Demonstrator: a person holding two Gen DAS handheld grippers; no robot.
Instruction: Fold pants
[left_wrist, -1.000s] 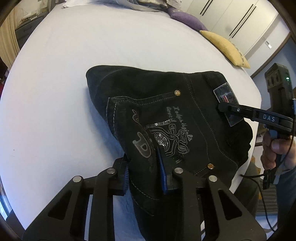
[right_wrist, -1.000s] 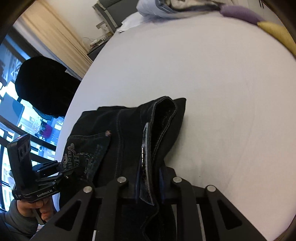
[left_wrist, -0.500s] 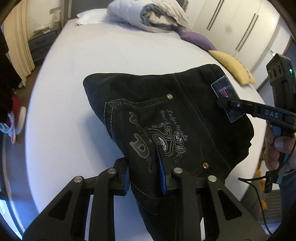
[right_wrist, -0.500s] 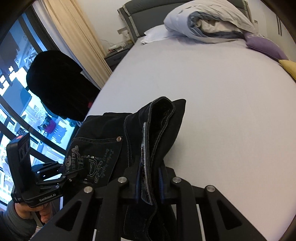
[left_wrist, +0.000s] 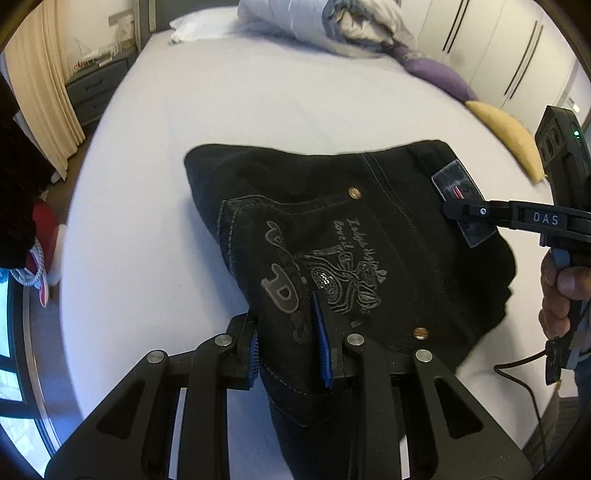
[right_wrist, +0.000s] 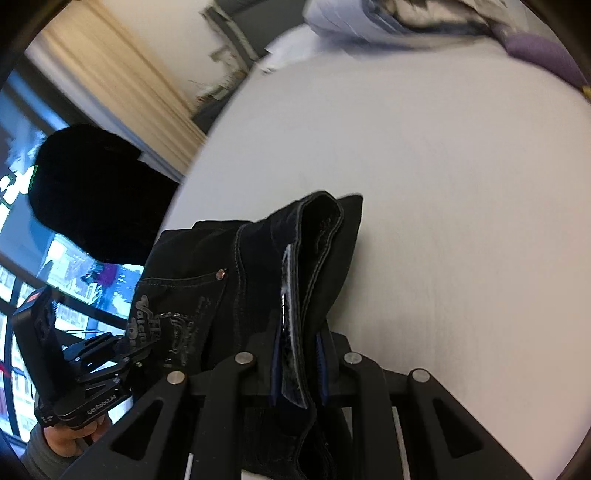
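Black pants (left_wrist: 332, 236) sit in the centre of the left wrist frame, folded into a compact bundle on the white bed (left_wrist: 155, 192), back pocket and its silver print facing up. The left gripper (left_wrist: 291, 343), low in that frame, is clamped on the pocket edge, blue pads (left_wrist: 322, 332) pressing the cloth from both sides. At the right edge the right gripper (left_wrist: 452, 211) bites the waistband at the patch (left_wrist: 461, 192); in its own view the denim is pinched between its pads (right_wrist: 275, 354). Pillows (left_wrist: 436, 72) lie at upper right, curtain (left_wrist: 33, 107) upper left.
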